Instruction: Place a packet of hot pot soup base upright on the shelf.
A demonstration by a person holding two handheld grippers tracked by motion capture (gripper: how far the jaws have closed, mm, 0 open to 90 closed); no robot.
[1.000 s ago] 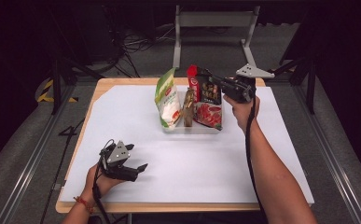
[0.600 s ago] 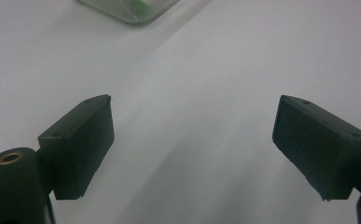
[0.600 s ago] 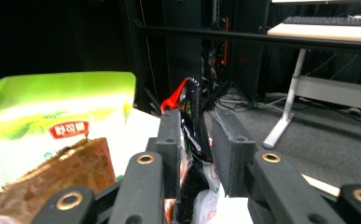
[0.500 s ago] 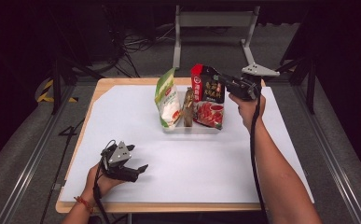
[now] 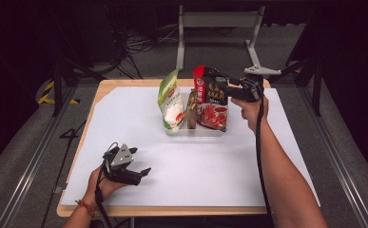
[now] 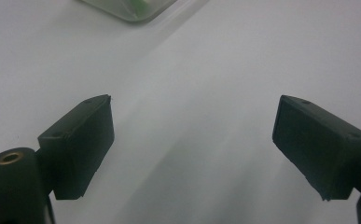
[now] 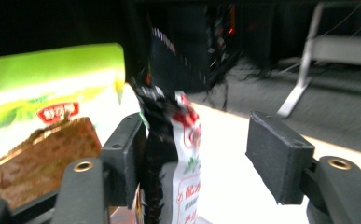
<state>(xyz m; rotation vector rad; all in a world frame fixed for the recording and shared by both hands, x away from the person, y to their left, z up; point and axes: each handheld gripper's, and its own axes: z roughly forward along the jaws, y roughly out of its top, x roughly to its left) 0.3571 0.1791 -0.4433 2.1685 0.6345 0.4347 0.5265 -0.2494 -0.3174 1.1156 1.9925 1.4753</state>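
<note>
My wooden table (image 5: 101,85) carries a white sheet (image 5: 210,166); toward twelve o'clock on it sits a clear tray (image 5: 196,132).

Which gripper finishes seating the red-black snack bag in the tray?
Right. The right gripper is at the red-black snack bag, jaws just opened around its top edge. The left gripper rests open, far from the tray.

Three packets (image 5: 212,99) stand side by side in tray (image 5: 196,132).

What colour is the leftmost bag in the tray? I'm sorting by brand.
Green and white bag, clearest in the high view.
</note>
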